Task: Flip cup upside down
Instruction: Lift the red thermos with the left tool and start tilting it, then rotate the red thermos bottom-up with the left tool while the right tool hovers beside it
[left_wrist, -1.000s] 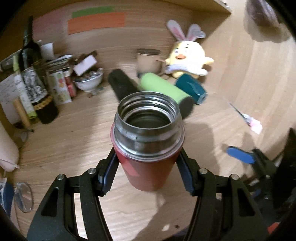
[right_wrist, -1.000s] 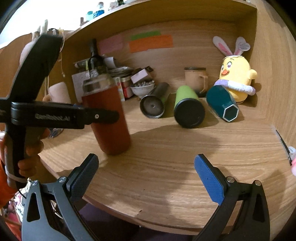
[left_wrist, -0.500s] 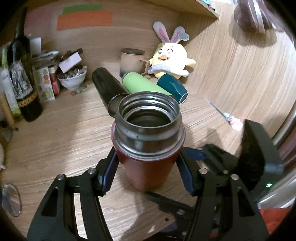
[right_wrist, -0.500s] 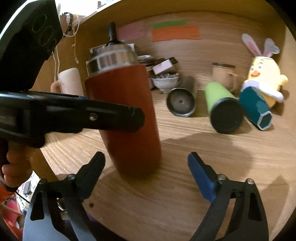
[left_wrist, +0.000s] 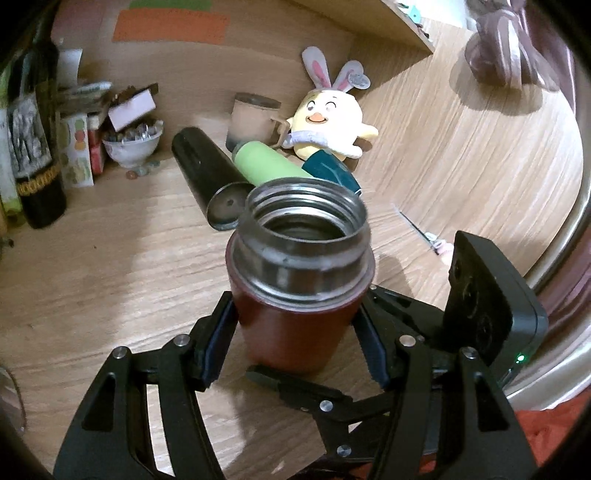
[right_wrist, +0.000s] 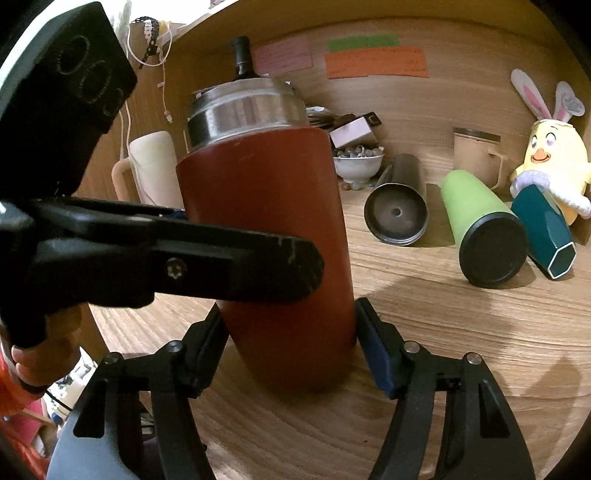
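L wrist: left gripper (left_wrist: 295, 341) clamped on red cup (left_wrist: 295, 317), upright, mouth up, above desk (left_wrist: 110, 273).
R wrist: right gripper (right_wrist: 291, 345) pads flank cup base, contact unclear. Flip not begun.

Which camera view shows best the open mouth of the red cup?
The left wrist view: it looks down into the steel mouth of the red cup. The right wrist view shows only the cup's side and steel collar.
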